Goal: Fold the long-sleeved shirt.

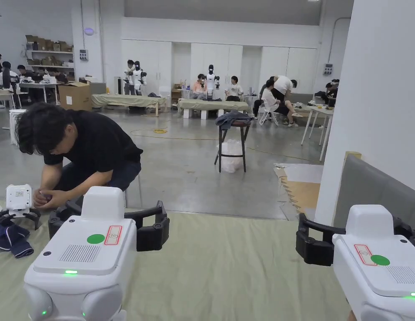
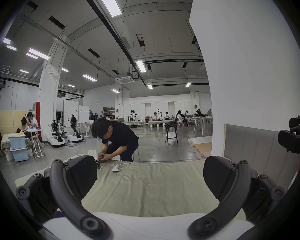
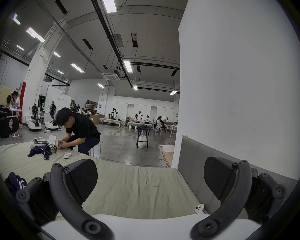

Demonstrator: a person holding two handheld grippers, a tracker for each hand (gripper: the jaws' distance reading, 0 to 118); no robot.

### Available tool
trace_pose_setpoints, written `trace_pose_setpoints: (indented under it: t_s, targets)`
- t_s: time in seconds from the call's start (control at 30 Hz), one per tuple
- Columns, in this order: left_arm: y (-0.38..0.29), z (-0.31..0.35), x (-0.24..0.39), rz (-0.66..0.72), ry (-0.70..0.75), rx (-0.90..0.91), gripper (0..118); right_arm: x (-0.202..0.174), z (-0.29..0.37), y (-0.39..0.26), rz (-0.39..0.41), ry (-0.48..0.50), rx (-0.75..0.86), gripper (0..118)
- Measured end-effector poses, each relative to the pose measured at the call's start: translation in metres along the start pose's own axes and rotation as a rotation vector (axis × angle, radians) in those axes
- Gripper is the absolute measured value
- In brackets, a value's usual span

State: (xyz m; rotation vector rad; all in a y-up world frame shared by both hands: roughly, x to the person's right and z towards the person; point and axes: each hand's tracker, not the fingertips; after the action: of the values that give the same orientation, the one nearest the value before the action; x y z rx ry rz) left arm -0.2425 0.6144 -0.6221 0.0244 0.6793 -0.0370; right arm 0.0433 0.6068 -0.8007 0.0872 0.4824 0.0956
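Since nothing is gripped yet, the step in hand looks like reaching for the garment:
Left gripper (image 2: 150, 178): jaws spread wide with nothing between them, raised above the pale green cloth (image 1: 227, 267).
Right gripper (image 3: 151, 179): likewise gaping and bare, held near the grey padded panel (image 3: 197, 157) on the right.
Shirt: probably the dark blue garment (image 3: 40, 152) bunched on the cloth at the far left, just beside a seated person's hands (image 3: 61, 143); a second dark bundle (image 3: 16, 181) lies nearer the right gripper's left jaw (which of the two is the long-sleeved shirt I cannot tell).
Doing it well: I'd bring both grippers left and down, pinch a single layer at two apart points such as the shoulders, then lift and spread it flat on the bare cloth before any fold.
Hard to make out: sleeves, collar and hem are lost in the crumple; in the head view the garment (image 1: 12, 240) is cut by the left edge.
Small items: a white object with a cord (image 2: 116, 168) rests on the cloth, purpose unclear.
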Motion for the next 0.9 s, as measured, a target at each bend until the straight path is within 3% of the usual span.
trace_pose_setpoints:
  t_s: [0.9]
  targets:
    - [-0.0008, 0.003, 0.0053, -0.011, -0.002, 0.019, 111, 0.0002, -0.005, -0.0046, 0.029, -0.002, 0.003, 118]
